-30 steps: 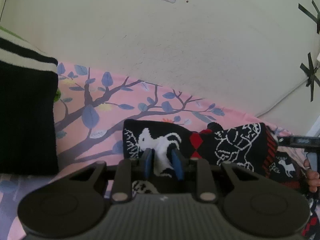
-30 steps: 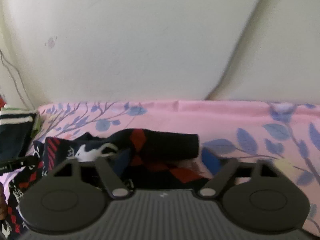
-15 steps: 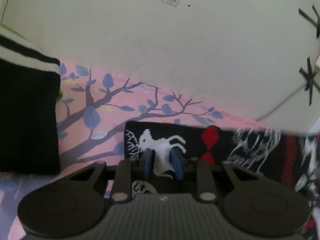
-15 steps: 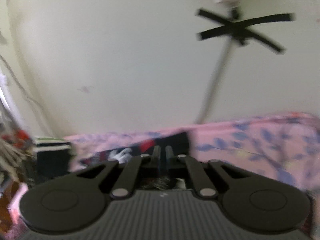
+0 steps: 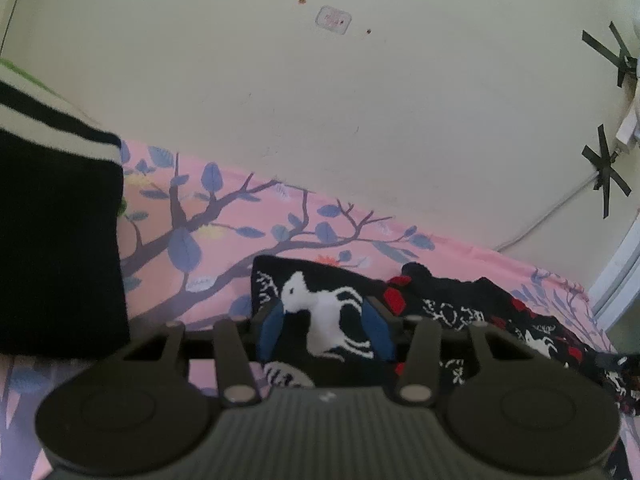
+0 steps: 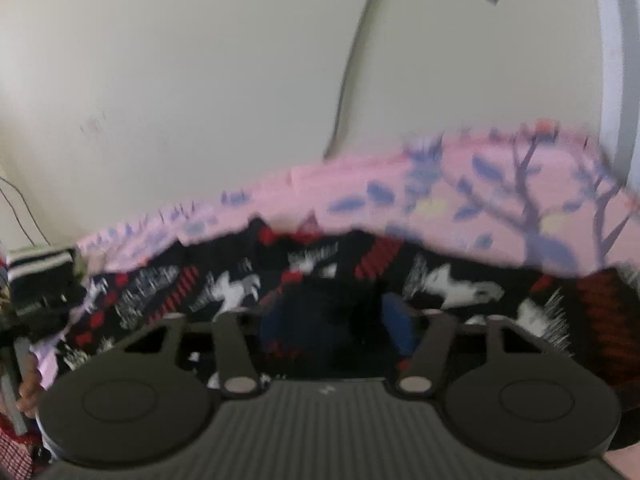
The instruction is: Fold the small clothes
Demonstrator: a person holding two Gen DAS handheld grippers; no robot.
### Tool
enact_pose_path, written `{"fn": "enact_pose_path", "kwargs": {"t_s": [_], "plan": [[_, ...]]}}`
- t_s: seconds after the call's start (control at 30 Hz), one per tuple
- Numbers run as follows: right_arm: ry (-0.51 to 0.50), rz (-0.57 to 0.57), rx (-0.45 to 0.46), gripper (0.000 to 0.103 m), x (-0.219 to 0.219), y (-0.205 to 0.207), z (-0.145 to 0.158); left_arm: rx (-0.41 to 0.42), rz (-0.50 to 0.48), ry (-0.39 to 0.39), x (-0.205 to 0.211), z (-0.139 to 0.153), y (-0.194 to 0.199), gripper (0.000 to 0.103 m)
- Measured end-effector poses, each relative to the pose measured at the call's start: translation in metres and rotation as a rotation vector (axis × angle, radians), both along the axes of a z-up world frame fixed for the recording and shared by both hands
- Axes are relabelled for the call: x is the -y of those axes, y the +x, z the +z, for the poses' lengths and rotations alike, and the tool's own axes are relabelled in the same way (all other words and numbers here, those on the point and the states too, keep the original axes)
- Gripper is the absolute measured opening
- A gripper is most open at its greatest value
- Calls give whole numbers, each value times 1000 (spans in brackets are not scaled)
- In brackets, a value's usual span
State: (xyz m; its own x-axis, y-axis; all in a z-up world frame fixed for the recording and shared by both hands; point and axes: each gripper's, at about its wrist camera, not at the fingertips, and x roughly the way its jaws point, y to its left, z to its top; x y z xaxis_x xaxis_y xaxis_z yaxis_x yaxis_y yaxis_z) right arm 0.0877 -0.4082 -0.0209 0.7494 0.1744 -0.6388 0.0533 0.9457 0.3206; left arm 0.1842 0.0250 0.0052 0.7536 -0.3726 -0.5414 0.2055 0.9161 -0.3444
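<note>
Left wrist view: the left gripper sits low over a black knitted garment with white animal figures and red diamonds, which lies on a pink bed sheet printed with purple branches and blue leaves. Its jaws have just been opening; the blue pads now stand apart on either side of a raised fold of the knit bearing a white animal, and a gap shows between each pad and the cloth, so they flank the fold without pressing it. The rest of the garment trails toward the right edge of the bed in a crumpled strip. At the left edge of the bed lies a folded black knit piece with cream stripes, well apart from the patterned one. A cream wall rises behind the far edge.

Right wrist view: the picture is blurred by motion. The right gripper hangs over the same patterned garment, spread across the near part of the bed below the pink sheet. Its jaws have just been opening; dark cloth fills the space between the blue pads, but the blur hides whether they press on it. The striped piece shows at the far left.
</note>
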Motion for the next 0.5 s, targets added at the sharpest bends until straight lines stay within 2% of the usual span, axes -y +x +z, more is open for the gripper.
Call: {"fn": "enact_pose_path", "kwargs": {"t_s": [0.03,0.07,0.17,0.27,0.3,0.33,0.43,0.5], "plan": [[-47,-10,21,9,-6,-1,0,-3,-5,3,0,-1,1,43],[-88,-18,58,3,-10,-5,3,-3,-11,6,1,-1,0,43],[-135,-99,120,0,-5,-10,10,17,-39,24,7,1,-3,43],[-211,-157,53,1,3,-5,-1,9,-57,92,18,-3,-1,43],[-197,-138,19,2,7,-5,-8,0,-64,104,21,-5,0,43],[-143,-125,5,2,14,-7,-11,1,-65,109,21,-5,0,43],[8,-190,108,3,42,-38,2,26,-48,73,13,-1,-4,45],[-8,-202,156,3,46,-59,16,34,-25,47,7,1,-5,46]]}}
